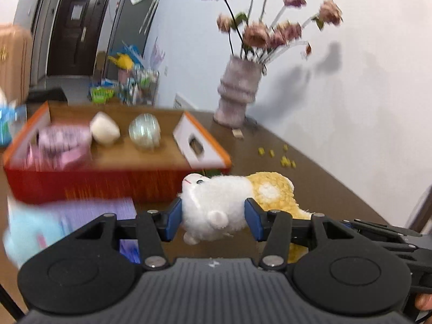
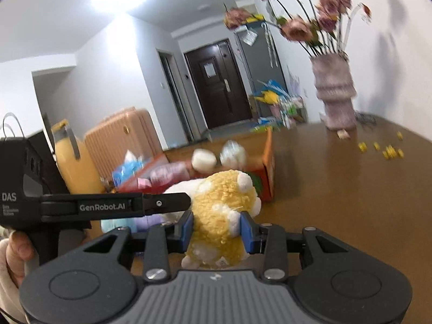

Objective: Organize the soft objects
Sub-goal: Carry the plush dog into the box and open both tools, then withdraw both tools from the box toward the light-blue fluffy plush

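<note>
Both grippers are squeezing plush: left gripper point(image 1: 213, 217) is clamping the white toy point(image 1: 216, 202), right gripper point(image 2: 216, 228) is pinching the yellow toy point(image 2: 218, 216) beside the orange box point(image 1: 81, 183).

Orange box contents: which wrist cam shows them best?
Left wrist: it looks down into the orange box, showing the white ball, clear ball and pink item. Right wrist sees them low, blurred, partly behind the plush.
</note>
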Motion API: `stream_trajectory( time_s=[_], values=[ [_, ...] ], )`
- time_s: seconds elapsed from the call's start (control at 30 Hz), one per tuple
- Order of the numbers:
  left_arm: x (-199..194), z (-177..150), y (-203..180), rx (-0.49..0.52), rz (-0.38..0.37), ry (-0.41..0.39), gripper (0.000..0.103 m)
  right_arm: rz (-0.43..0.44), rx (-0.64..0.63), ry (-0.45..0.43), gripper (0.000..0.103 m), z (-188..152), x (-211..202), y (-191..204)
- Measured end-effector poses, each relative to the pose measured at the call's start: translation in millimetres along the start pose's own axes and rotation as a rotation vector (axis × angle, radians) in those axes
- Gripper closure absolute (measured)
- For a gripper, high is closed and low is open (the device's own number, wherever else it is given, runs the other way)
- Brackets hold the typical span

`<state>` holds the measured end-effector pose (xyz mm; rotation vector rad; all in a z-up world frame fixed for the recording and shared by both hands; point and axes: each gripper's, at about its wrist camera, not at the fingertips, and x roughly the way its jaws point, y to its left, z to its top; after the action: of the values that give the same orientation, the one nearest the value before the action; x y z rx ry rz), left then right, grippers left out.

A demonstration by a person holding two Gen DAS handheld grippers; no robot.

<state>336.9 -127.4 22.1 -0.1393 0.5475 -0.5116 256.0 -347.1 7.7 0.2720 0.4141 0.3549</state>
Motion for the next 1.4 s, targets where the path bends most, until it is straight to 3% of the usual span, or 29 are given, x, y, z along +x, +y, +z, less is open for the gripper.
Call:
stream_trajectory(
  time_s=[0.17, 0.3, 0.47, 0.7, 0.9, 1.17, 1.4],
  values=[
    [29.1, 66.6, 27.1, -0.009, 0.031, -0.051, 0.052, 0.04, -0.042, -0.059, 0.068, 61.2, 50.5, -0.9],
    [71.3, 94.5, 53.6, -0.03, 0.069, -0.018, 0.052, 0.072, 0.005, 0.004, 0.068, 94.8, 111.3, -20.0],
    [126.7, 93.2, 85.4, -0.096, 0.09, 0.059, 0.052, 0.05, 0.031, 0.092, 0.068, 104.1, 175.5, -43.3],
    [154.2, 75.1, 88.8, -0.018, 0.094, 0.114, 0.052, -0.076, -0.061, 0.196, 0.065, 91.4, 206.6, -41.9],
    [132.4, 80.1, 76.1, 0.066, 0.15, 0.071, 0.046, -0.167, -0.128, 0.155, 0.059, 96.1, 193.9, -33.1],
    [50.0, 119.7, 63.5, 0.115, 0.331, -0.054, 0.028, -0.15, -0.177, 0.031, 0.058, 146.0, 134.8, -3.7],
    [-35.3, 126.3, 50.6, 0.128, 0.393, -0.151, 0.018, -0.172, -0.258, -0.054, 0.037, 170.3, 77.9, 35.8]
  ],
)
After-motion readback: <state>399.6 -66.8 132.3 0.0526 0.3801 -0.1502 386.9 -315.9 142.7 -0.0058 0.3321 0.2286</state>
